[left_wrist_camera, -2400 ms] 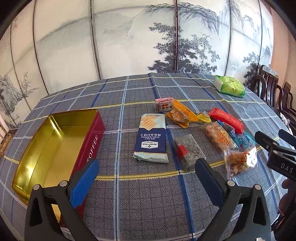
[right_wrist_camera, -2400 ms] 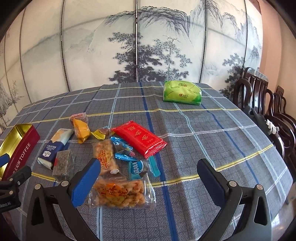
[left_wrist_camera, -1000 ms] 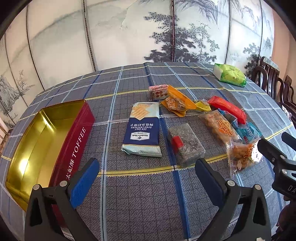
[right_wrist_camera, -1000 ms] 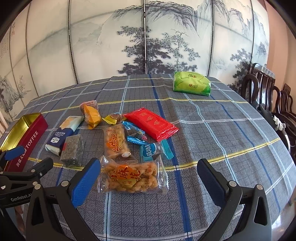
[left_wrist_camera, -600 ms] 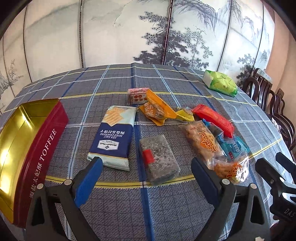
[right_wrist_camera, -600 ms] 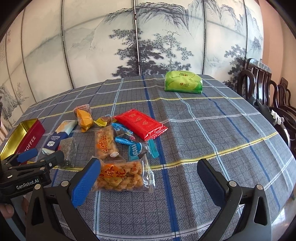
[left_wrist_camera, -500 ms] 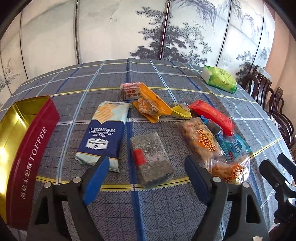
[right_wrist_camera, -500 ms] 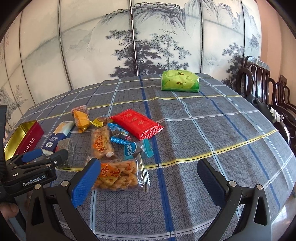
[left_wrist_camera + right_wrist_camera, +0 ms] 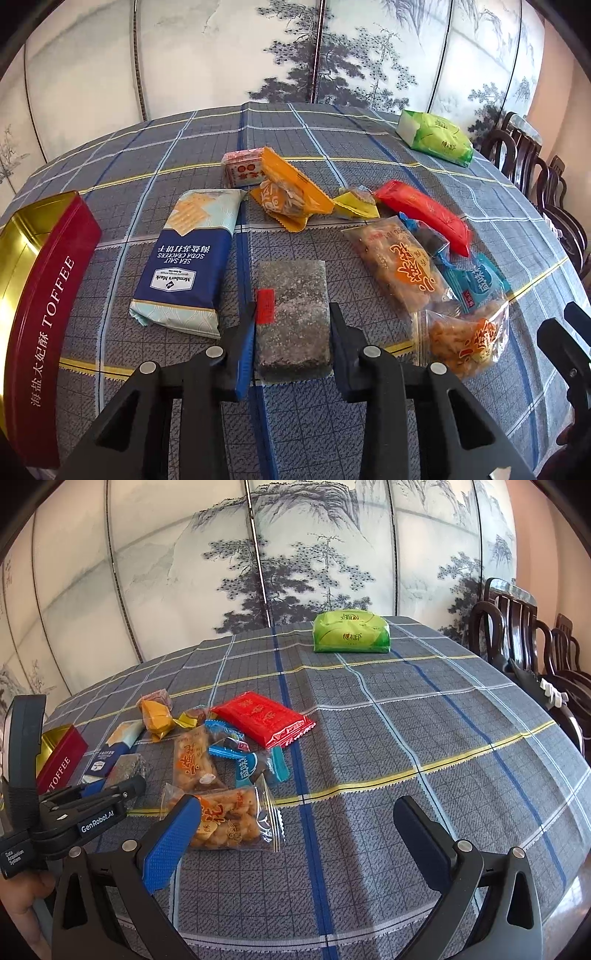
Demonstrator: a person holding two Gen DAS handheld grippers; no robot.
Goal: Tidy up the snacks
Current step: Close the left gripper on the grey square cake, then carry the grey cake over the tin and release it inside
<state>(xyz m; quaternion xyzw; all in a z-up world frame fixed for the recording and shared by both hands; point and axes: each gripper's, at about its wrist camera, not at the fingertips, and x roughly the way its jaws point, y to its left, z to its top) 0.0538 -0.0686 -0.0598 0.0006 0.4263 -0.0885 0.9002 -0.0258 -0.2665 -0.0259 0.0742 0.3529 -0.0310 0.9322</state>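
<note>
My left gripper (image 9: 291, 325) is shut on the sides of a grey speckled bar with a red label (image 9: 293, 295), which lies on the checked tablecloth. The bar also shows in the right wrist view (image 9: 125, 766). An open red and gold TOFFEE tin (image 9: 48, 266) stands at the left. A blue soda cracker pack (image 9: 188, 258), an orange pack (image 9: 288, 195), a red pack (image 9: 421, 212) and a clear bag of fried snacks (image 9: 225, 819) lie around. My right gripper (image 9: 295, 830) is open and empty, just right of the clear bag.
A green tissue pack (image 9: 351, 631) sits at the table's far side. Dark wooden chairs (image 9: 517, 635) stand at the right edge. A painted folding screen (image 9: 295, 554) stands behind the table.
My left gripper moved forward and right over the grey bar and its fingers closed on the bar's sides. The right gripper stayed open and shifted only slightly.
</note>
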